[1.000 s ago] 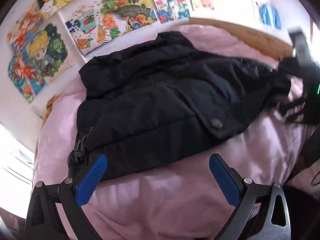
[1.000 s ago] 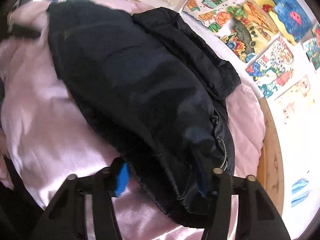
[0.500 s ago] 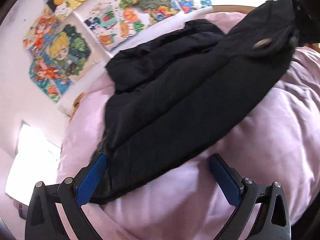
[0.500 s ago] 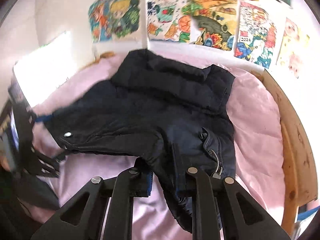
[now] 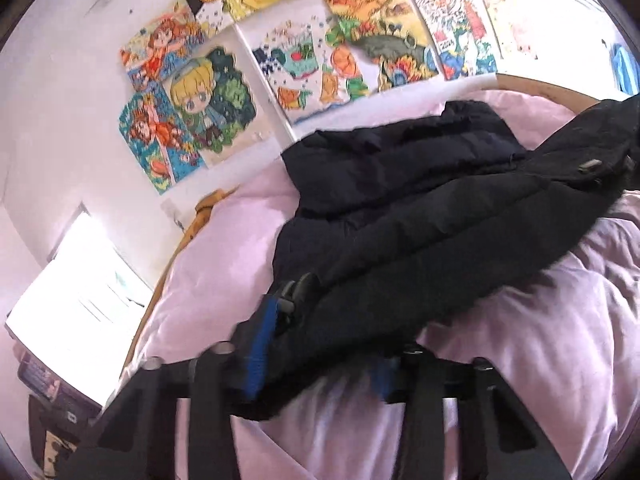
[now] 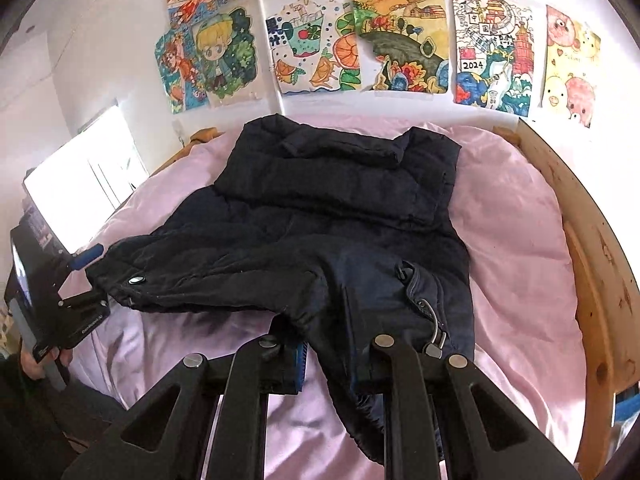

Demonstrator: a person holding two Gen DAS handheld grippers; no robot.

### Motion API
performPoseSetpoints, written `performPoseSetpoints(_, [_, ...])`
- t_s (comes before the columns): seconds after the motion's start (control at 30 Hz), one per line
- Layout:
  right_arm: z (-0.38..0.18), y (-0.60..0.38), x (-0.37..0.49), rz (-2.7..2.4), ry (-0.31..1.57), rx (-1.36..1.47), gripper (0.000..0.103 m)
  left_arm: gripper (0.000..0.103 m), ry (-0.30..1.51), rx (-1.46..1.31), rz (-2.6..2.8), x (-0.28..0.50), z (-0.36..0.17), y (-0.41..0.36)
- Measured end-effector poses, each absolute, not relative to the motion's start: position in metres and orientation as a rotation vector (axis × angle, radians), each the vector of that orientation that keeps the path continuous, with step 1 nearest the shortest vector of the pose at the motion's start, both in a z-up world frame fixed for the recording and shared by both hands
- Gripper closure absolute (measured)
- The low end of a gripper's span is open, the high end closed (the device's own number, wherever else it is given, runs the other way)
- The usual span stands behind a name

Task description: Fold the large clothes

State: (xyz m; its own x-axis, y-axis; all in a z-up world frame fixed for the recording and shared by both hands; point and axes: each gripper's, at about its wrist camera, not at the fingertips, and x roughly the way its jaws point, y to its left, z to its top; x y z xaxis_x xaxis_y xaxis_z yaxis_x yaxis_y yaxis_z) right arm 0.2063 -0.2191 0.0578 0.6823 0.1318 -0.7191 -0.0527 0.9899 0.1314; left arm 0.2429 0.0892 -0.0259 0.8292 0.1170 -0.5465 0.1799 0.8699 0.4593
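Observation:
A black padded jacket [image 6: 332, 208] lies on the pink bed [image 6: 516, 208], collar end toward the wall. My right gripper [image 6: 336, 364] is shut on the jacket's near hem, beside its zipper pull [image 6: 434, 344]. My left gripper [image 5: 320, 364] is shut on the other hem corner, with the jacket [image 5: 420, 200] stretching away from it; its blue pad [image 5: 262, 348] presses the cloth. In the right wrist view the left gripper [image 6: 86, 276] shows at the left, holding the corner with the snap button [image 6: 136, 280]. The hem is lifted between both grippers.
Colourful drawings [image 6: 396, 36] cover the white wall behind the bed. A wooden bed frame [image 6: 596, 264] curves along the right side. A bright window [image 6: 80, 176] is at the left. An orange cloth [image 5: 204, 216] lies at the bed's far left edge.
My left gripper has closed on the jacket's hem corner; it was open half a second ago. Both grippers have lifted the hem off the bed. The right gripper keeps its hold.

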Motion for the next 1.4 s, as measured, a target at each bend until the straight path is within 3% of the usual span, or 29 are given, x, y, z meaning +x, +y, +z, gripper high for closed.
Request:
performPoseSetpoints(0.1, [0.057,-0.218,0.205,0.106,0.804,0.083,0.089,0.086,0.607,0.525,-0.059,0.241,-0.027,0.087])
performPoseSetpoints(0.3, [0.044,-0.215,0.191,0.111,0.816,0.047,0.090,0.094,0.601,0.537,-0.071,0.227,-0.019,0.080])
performPoseSetpoints(0.57, [0.046,-0.226,0.147,0.094,0.850,-0.034,0.095,0.096,0.616,0.472,-0.143,0.169,0.020,0.076])
performPoseSetpoints(0.93, [0.098,-0.232,0.038,0.137,0.889,-0.025,0.096,0.097,0.640,0.470,-0.217,0.070,0.055,0.086])
performPoseSetpoints(1.4, [0.137,-0.241,0.069,0.121,0.767,-0.044,0.096,0.097,0.591,0.391,-0.212,0.124,0.109,0.073])
